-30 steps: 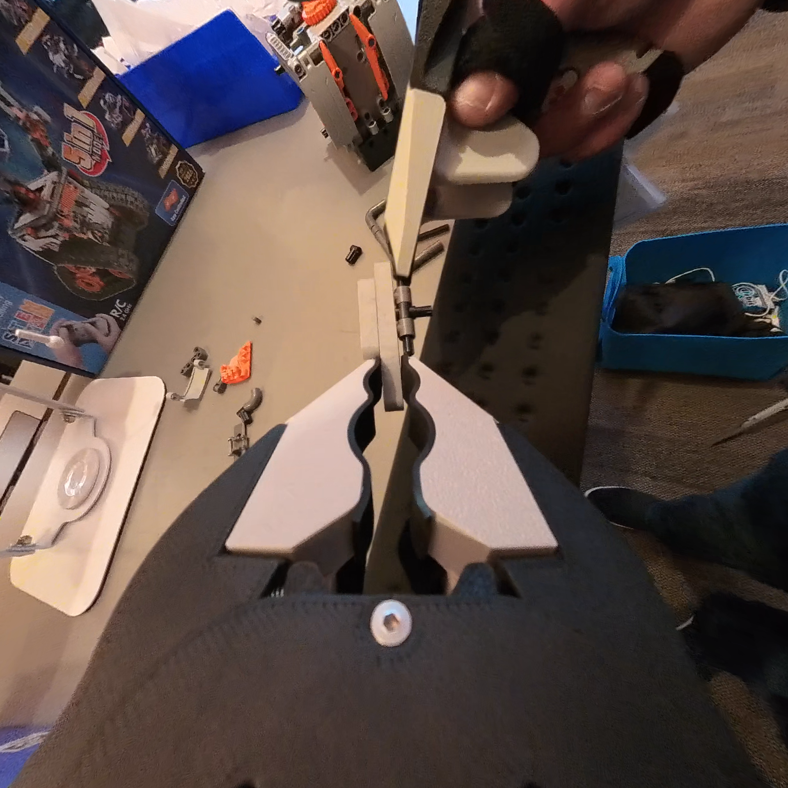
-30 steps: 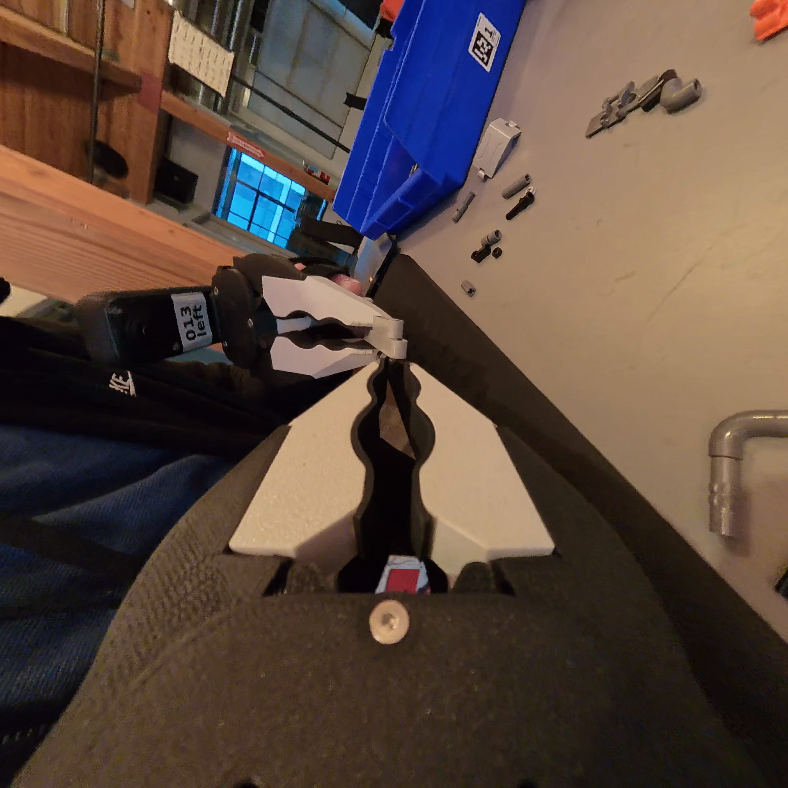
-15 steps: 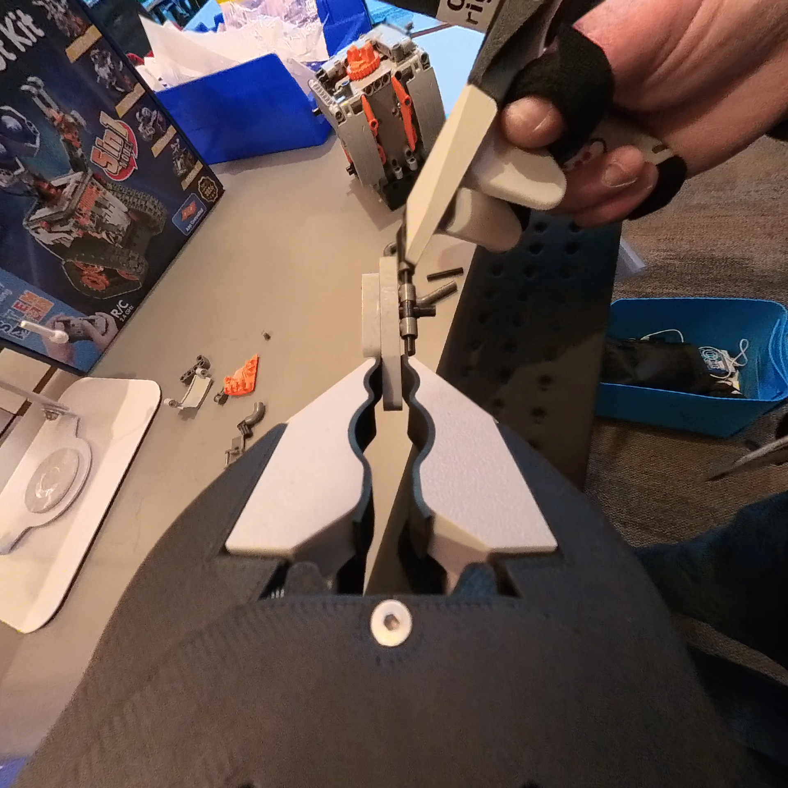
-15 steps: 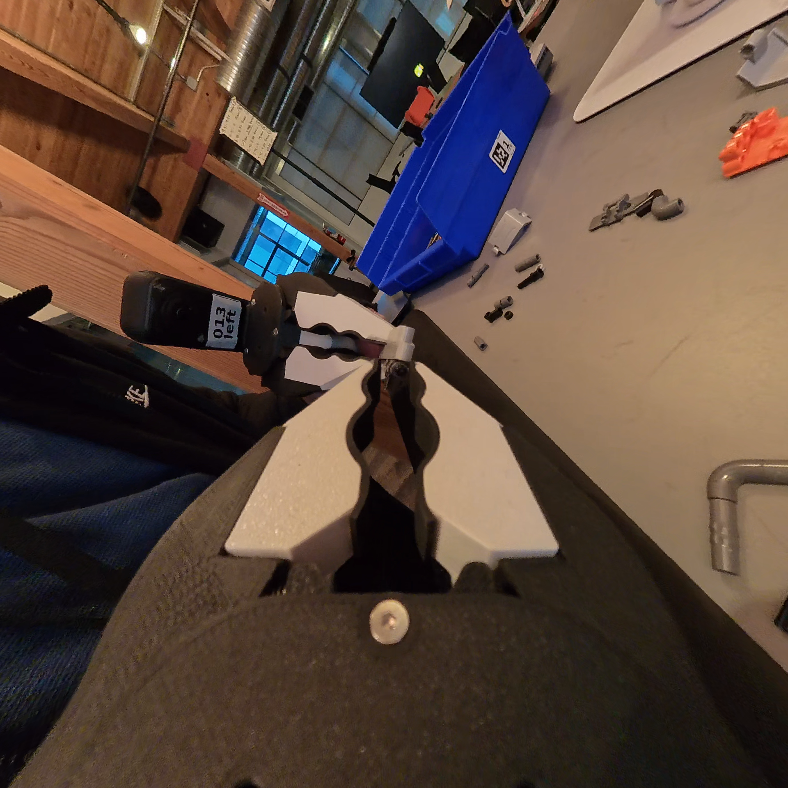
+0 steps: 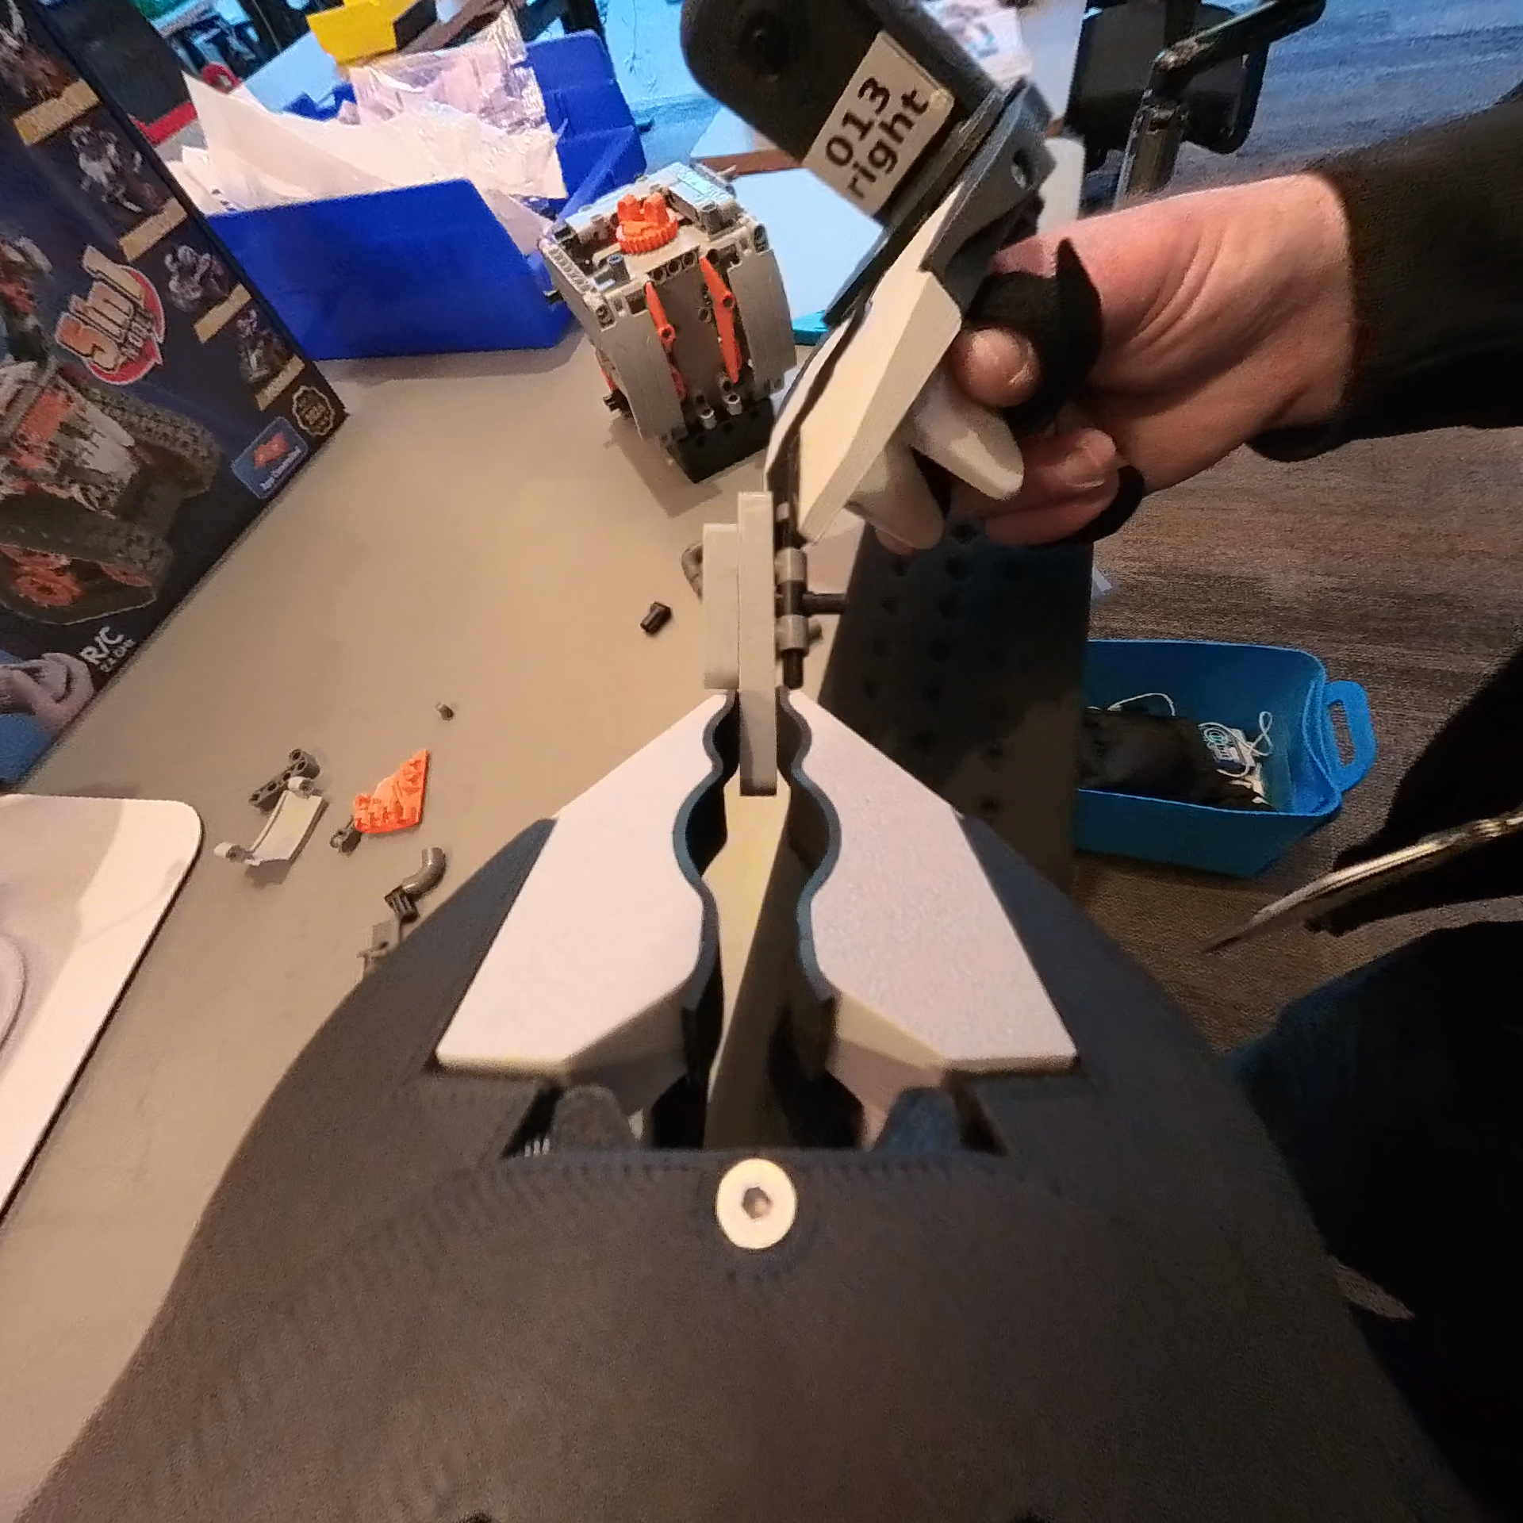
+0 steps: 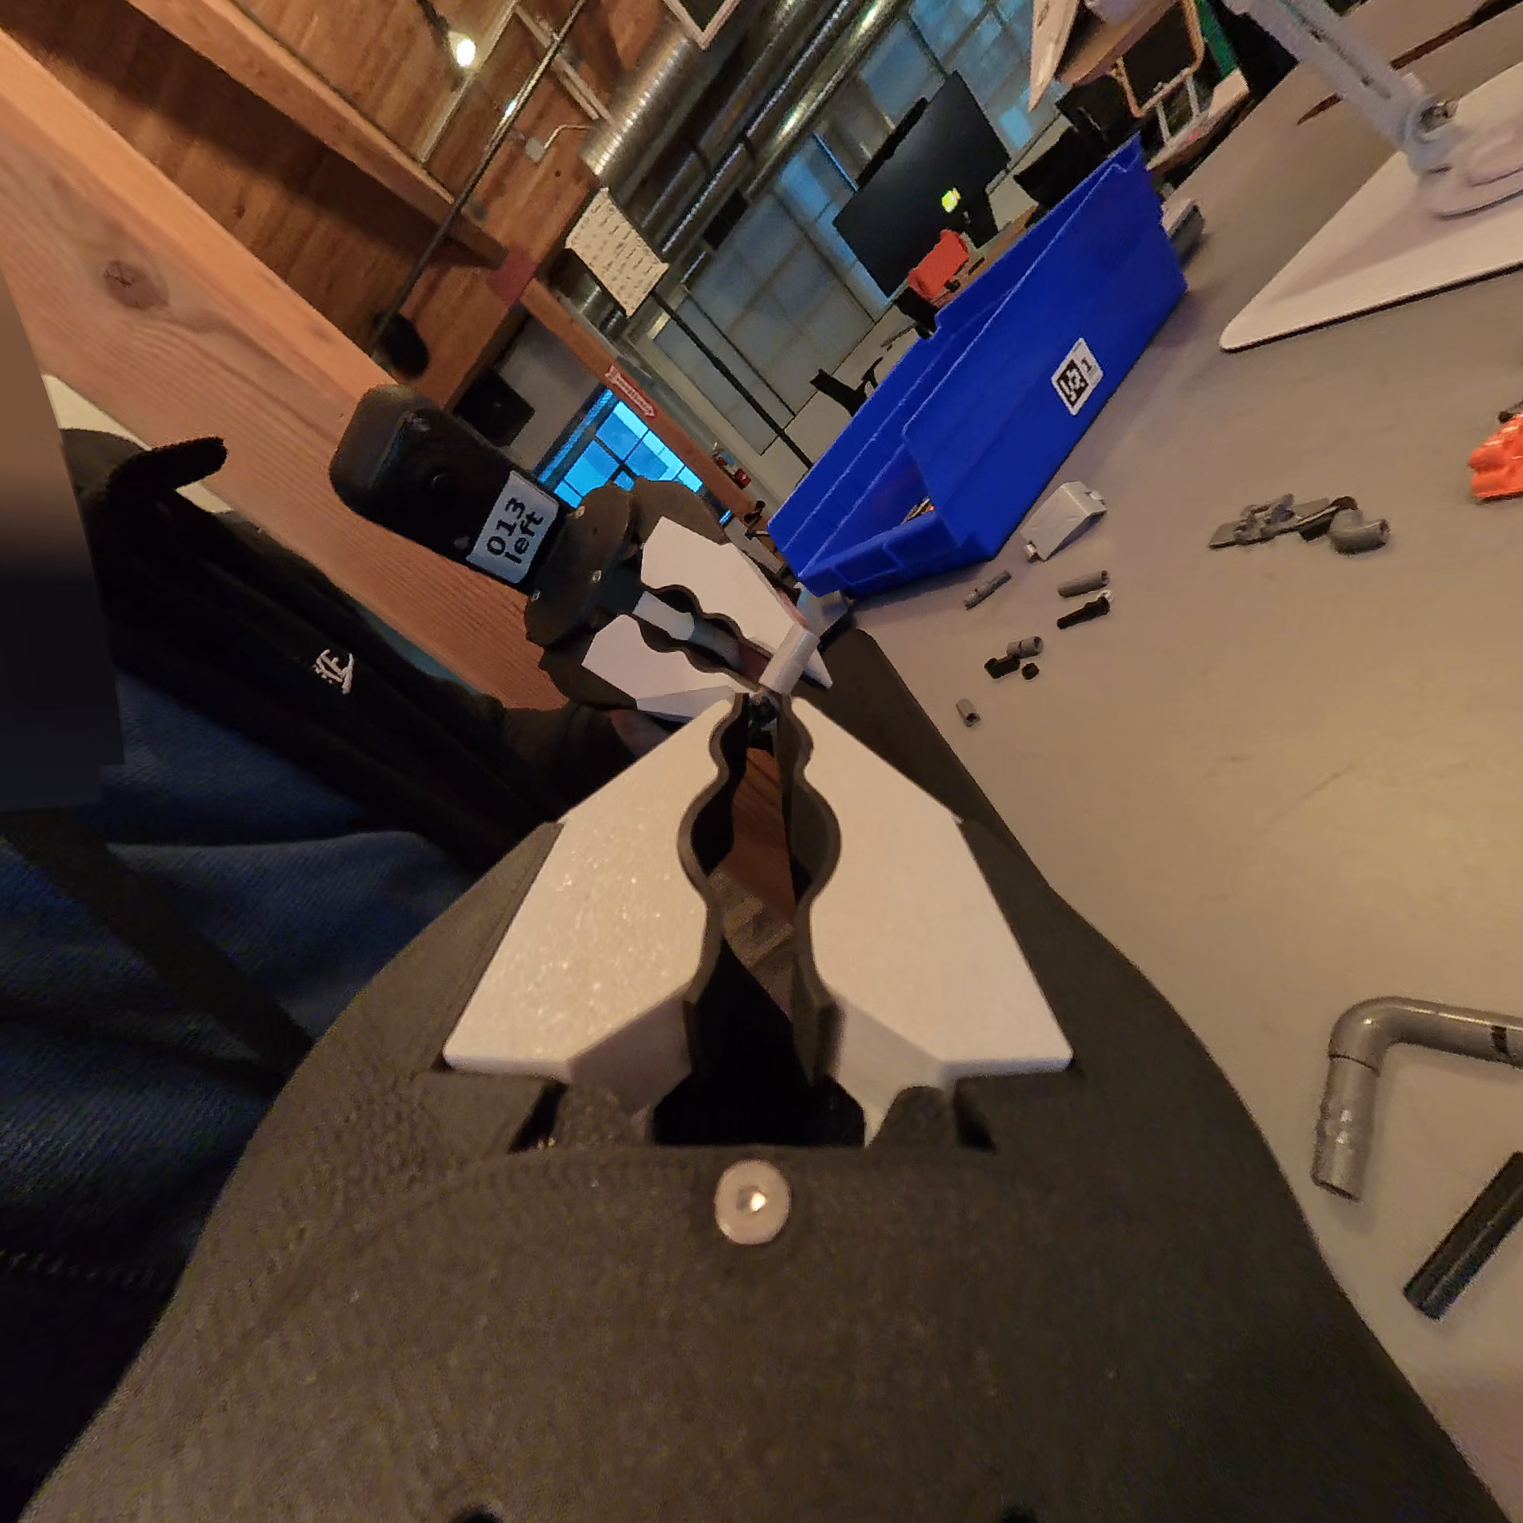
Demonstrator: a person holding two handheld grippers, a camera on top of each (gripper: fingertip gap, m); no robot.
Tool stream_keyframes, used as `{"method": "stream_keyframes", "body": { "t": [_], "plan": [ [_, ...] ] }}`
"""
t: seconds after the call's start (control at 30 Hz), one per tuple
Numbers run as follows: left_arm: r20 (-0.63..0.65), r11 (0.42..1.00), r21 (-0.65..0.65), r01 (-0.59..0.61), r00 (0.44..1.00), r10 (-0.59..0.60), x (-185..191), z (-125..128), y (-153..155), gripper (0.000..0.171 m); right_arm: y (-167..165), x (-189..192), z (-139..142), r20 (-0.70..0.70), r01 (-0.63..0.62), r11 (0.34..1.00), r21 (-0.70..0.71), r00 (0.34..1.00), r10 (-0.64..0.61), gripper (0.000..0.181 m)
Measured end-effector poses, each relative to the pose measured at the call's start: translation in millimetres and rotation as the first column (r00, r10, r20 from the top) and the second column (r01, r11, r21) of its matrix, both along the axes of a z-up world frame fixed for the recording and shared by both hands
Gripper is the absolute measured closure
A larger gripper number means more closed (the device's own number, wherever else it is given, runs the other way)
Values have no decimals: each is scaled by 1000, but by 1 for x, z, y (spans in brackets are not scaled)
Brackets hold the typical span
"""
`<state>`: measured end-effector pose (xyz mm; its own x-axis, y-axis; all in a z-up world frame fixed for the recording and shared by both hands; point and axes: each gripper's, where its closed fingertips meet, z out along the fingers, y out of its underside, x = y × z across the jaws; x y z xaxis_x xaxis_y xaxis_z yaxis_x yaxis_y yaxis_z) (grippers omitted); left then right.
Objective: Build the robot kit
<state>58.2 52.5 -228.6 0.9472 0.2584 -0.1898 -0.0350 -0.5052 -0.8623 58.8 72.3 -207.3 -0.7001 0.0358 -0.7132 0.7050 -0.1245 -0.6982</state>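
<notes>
My left gripper (image 5: 756, 700) is shut on a flat grey panel (image 5: 754, 626) and holds it upright above the table edge. Grey connectors (image 5: 793, 593) with a black pin sit on the panel's right side. My right gripper (image 5: 783, 519), held in a person's hand, comes in from the upper right with its tips at the top of those connectors. In the right wrist view my right gripper (image 6: 760, 707) is closed on a small dark pin at the panel's (image 6: 789, 655) end, with the left gripper (image 6: 775, 639) just beyond it.
On the grey table are a grey and orange block model (image 5: 676, 313), a blue bin (image 5: 387, 264), a toy kit box (image 5: 107, 371), a white board (image 5: 74, 906) and loose parts (image 5: 391, 795). A grey elbow pipe (image 6: 1384, 1080) lies nearby. A blue basket (image 5: 1195, 791) sits on the floor.
Both grippers have risen and tilted together with the panel between them. The right gripper has swung from nearly upright to slanting in from the upper right, its tips staying at the connectors' top.
</notes>
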Motion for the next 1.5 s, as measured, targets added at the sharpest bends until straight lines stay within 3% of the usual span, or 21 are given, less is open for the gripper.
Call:
{"method": "stream_keyframes", "body": {
  "t": [0.37,0.53,0.63,0.73,0.8,0.97,1.17,1.43,1.5],
  "plan": [
    [5,998,-29,-63,998,63,-12,-6,-3,165,4,-4,-3,66,66,998,20,996,-67,168],
    [53,995,-76,-72,996,76,-14,-24,-13,165,38,-7,-21,-11,147,968,201,989,-148,166],
    [91,991,-91,-98,990,106,-20,-35,-17,165,68,-18,-45,-104,227,882,414,974,-202,167],
    [114,983,-139,-122,984,138,-30,-50,-21,165,93,-35,-72,-264,293,676,676,953,-150,164],
    [133,979,-164,-119,981,142,-35,-58,-22,165,98,-49,-78,-340,326,559,763,937,-82,165],
    [171,960,-261,-98,974,145,-46,-84,-27,165,90,-76,-95,-364,306,357,883,925,106,156],
    [219,948,-315,-41,969,115,-48,-101,-32,165,79,-81,-122,-277,212,231,949,913,300,164],
    [229,951,-307,-43,966,117,-53,-104,-37,165,71,-73,-121,-184,102,255,962,929,321,162],
    [234,952,-305,-34,966,110,-53,-104,-37,165,76,-74,-122,-173,98,233,968,929,328,163]
  ]
}}
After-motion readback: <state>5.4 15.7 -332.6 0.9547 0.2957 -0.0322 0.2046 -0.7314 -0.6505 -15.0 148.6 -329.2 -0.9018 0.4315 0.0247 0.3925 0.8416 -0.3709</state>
